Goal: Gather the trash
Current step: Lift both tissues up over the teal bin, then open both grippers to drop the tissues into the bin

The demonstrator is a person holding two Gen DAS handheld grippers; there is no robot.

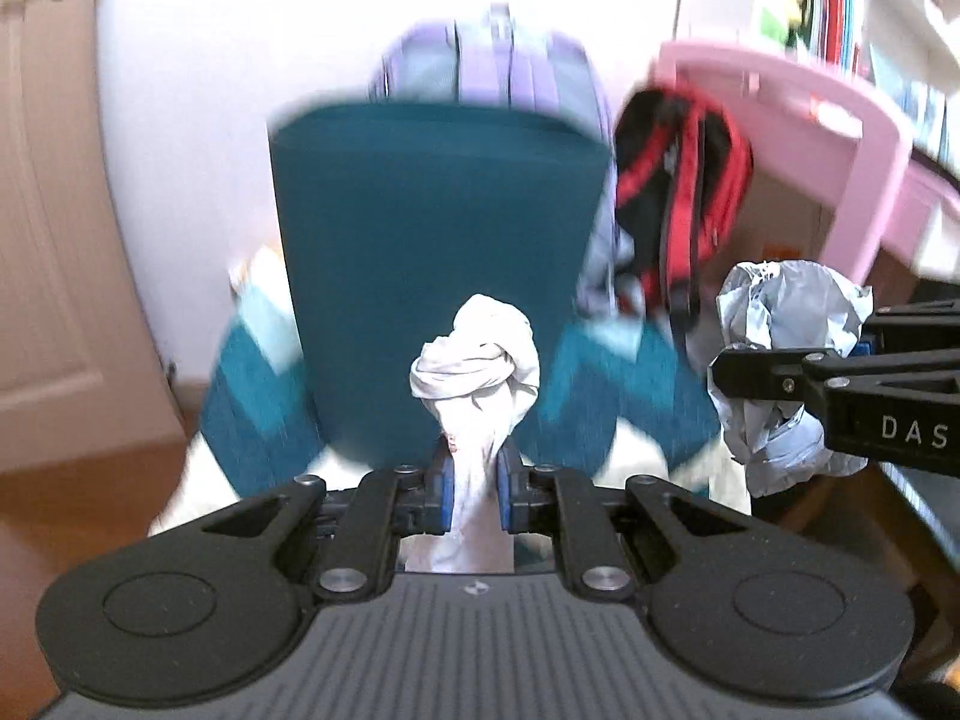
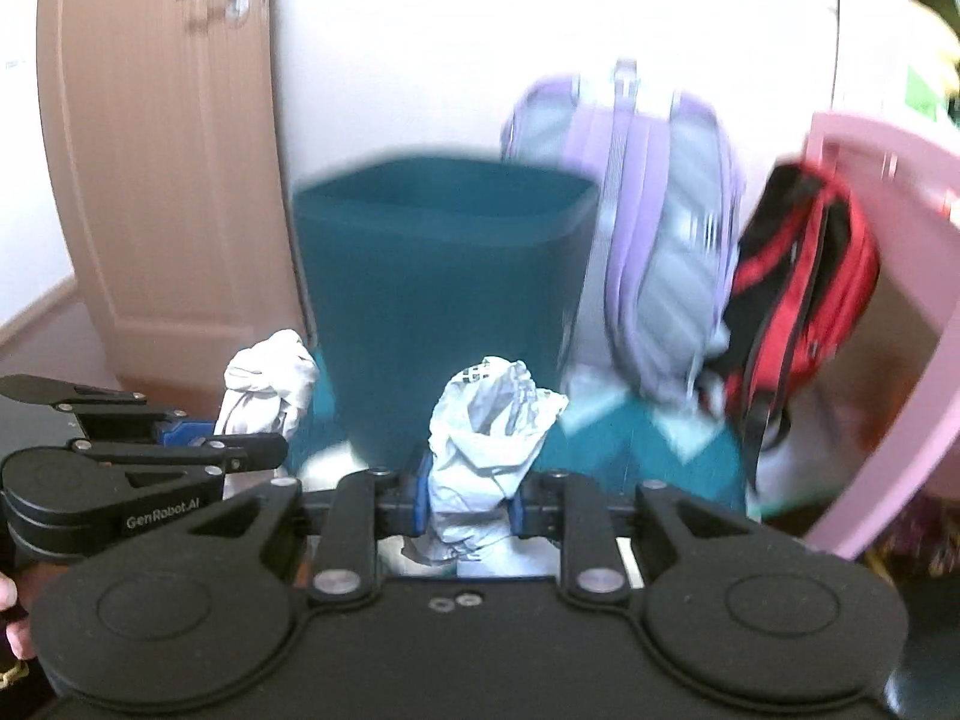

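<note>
While both wads hang in front of the teal bin (image 1: 438, 228), I see my left claw (image 1: 473, 489) clamped on the white crumpled wad (image 1: 477, 360) and my right claw (image 2: 469, 501) clamped on the grey crumpled wad (image 2: 492, 420). Right of the bin lean a lilac backpack (image 2: 654, 228) and a red-black bag (image 2: 804, 276).

"GenRobot.AI" on left tongs (image 2: 252, 450); "DAS" (cut off) on right tongs (image 1: 720, 360).

Black grippers with blue-padded fingers (image 1: 445, 495), silver screws, white lettering
</note>
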